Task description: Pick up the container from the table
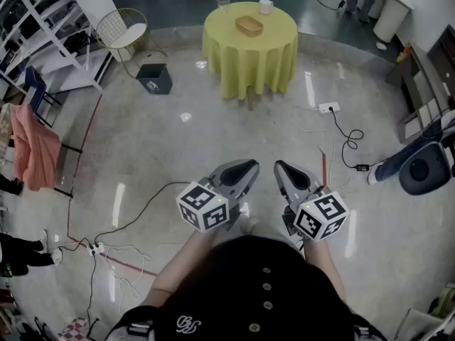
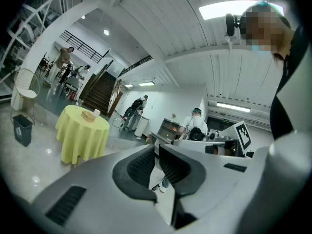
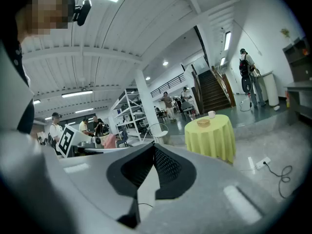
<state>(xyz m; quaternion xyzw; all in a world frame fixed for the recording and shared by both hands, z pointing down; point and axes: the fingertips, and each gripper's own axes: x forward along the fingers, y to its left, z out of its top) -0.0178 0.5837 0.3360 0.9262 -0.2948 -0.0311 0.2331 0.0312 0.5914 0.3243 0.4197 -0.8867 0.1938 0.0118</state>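
The container [image 1: 249, 25], a flat tan oval dish, lies on a round table under a yellow cloth [image 1: 249, 55] far ahead of me. A white mug [image 1: 266, 6] and a clear glass [image 1: 223, 2] stand behind it. My left gripper [image 1: 247, 168] and right gripper [image 1: 280, 168] are held close to my body, side by side, both shut and empty, far short of the table. In the left gripper view the table [image 2: 82, 133] with the container [image 2: 88, 115] is at the left, beyond the gripper [image 2: 157, 152]. In the right gripper view the container [image 3: 203, 122] is right of the gripper [image 3: 153, 150].
A white wire chair [image 1: 121, 27] and a dark bin [image 1: 155, 78] stand left of the table. Cables and a power strip [image 1: 328, 107] lie on the glossy floor to the right, more cables at the lower left. Shelving and a pink cloth [image 1: 34, 151] line the left side.
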